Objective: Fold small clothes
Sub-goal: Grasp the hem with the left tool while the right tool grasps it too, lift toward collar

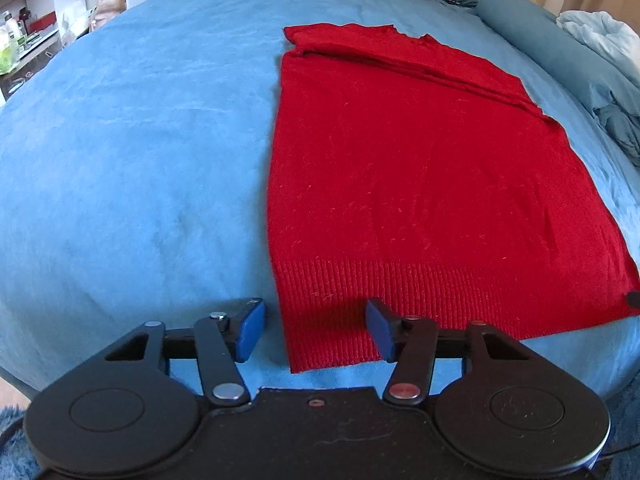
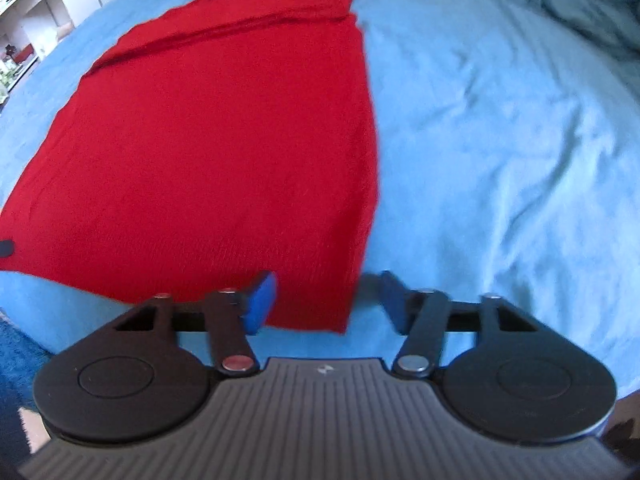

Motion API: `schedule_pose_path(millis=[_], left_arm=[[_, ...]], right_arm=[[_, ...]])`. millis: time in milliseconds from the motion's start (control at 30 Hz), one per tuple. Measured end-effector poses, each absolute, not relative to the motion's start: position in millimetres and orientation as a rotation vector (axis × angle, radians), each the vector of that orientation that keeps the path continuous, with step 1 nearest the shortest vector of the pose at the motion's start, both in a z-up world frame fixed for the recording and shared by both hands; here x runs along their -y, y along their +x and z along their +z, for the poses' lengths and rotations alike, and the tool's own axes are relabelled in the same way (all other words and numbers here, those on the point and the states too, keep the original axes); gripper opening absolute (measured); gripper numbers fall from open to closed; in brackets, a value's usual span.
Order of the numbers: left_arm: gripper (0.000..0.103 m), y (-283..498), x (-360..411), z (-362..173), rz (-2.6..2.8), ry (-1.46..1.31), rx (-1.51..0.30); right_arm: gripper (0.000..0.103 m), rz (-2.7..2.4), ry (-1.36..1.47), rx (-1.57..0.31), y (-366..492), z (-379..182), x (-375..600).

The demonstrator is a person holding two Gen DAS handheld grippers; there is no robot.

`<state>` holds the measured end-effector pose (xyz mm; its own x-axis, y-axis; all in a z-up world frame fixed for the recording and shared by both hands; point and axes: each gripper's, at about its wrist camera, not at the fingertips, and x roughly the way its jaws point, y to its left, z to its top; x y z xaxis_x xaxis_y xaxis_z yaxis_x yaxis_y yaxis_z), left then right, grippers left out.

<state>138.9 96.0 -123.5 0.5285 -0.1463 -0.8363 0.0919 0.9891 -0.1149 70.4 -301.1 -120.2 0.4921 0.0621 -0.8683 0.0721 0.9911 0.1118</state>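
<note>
A red knit sweater lies flat on a blue bedspread, sleeves folded in, ribbed hem toward me. My left gripper is open, its blue pads straddling the hem's near left corner just above the cloth. In the right wrist view the sweater fills the left half of the frame. My right gripper is open, its pads on either side of the hem's near right corner. Neither gripper holds anything.
Pillows and a rumpled light blue blanket lie at the head of the bed. White shelves with clutter stand beyond the bed's left side. A blue shaggy rug lies at the bed's foot.
</note>
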Motion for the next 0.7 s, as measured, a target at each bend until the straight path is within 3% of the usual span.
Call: schedule_pose_path(millis=[133, 200, 233, 267, 467, 700], left_arm=[[0.045, 139.5, -91.6, -124.3, -0.133, -0.028, -1.018], [0.031, 139.2, -91.6, -121.9, -0.138, -0.028, -1.027], [0.014, 139.7, -91.9, -120.6, -0.145, -0.033, -1.032], [0.007, 139.9, -92.8, -119.0, -0.152, -0.045, -1.037], [0.005, 134.9, -94.0, -97.0, -0.155, -0.071, -1.015], [0.005, 158.8, -96.0, -16.0, -0.194, -0.157, -0.858]], right_arm=[[0.039, -0.018, 0.169, -1.051, 69.9, -122.1, 301.7], [0.030, -0.032, 0.180, -1.046, 70.2, -121.7, 303.4], [0.025, -0.035, 0.188, -1.043, 71.1, -121.6, 305.7], [0.021, -0.038, 0.197, -1.038, 70.6, -120.9, 307.4], [0.020, -0.033, 0.294, -0.986, 63.8, -105.1, 321.2], [0.020, 0.045, 0.483, -0.817, 73.7, -43.4, 352.7]])
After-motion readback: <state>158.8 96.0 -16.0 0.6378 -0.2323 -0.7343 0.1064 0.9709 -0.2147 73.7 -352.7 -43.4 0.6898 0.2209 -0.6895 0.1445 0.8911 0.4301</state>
